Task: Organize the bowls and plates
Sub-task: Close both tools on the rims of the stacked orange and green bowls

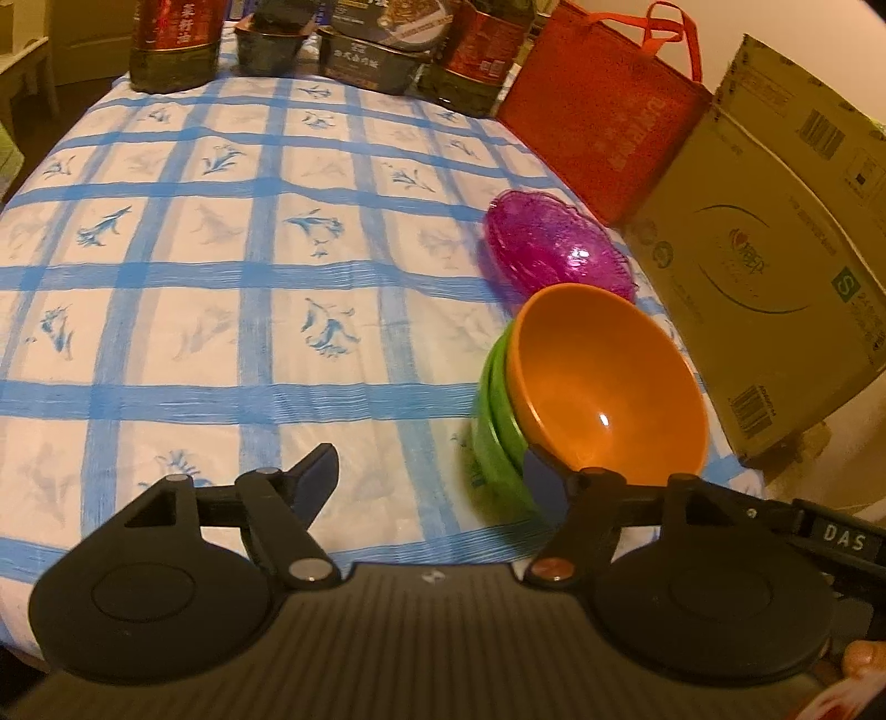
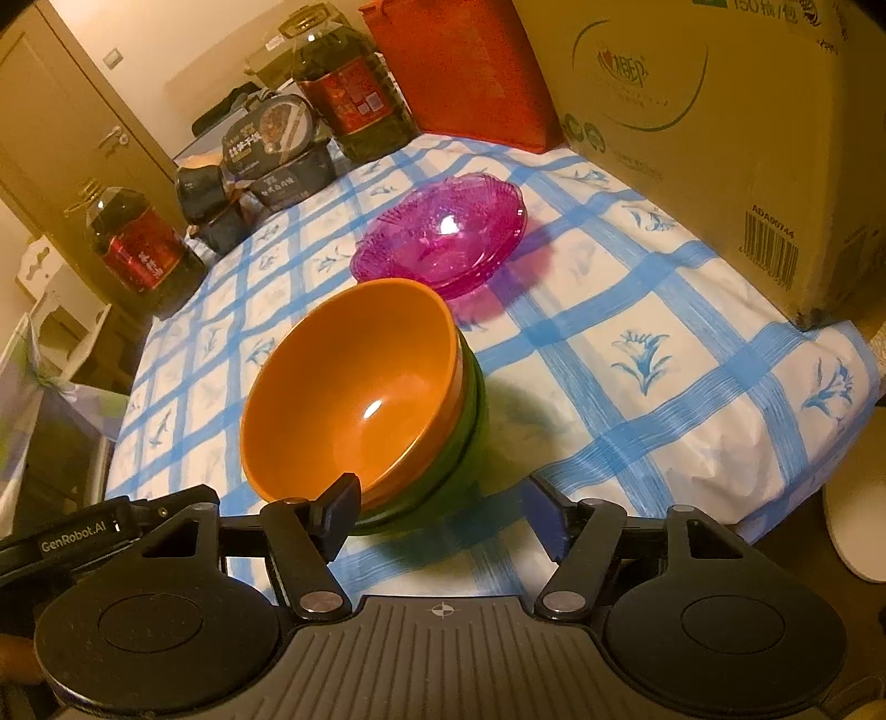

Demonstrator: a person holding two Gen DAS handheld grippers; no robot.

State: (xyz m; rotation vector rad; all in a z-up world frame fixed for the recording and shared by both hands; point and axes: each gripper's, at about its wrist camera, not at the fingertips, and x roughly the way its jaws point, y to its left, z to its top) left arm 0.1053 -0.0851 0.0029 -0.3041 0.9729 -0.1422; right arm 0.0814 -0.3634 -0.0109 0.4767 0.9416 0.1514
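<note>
An orange bowl (image 1: 603, 376) (image 2: 354, 387) sits nested in a stack of green bowls (image 1: 498, 443) (image 2: 470, 432) on the blue-checked tablecloth (image 1: 221, 277) (image 2: 637, 387). Just behind the stack lies a pink see-through glass dish (image 1: 559, 249) (image 2: 443, 232). My left gripper (image 1: 432, 476) is open at the stack's near left side, its right finger close under the orange rim without pressing. My right gripper (image 2: 443, 507) is open too; its left fingertip (image 2: 340, 504) stands at the orange bowl's near rim, and the foot of the stack lies between the fingers, unclamped.
Oil bottles (image 1: 171, 44) (image 2: 349, 94), dark food boxes (image 1: 371, 55) (image 2: 277, 160), a red bag (image 1: 603, 111) and a cardboard box (image 1: 775, 249) (image 2: 720, 138) line the table's far and right sides. The table's edge runs close beside the right gripper.
</note>
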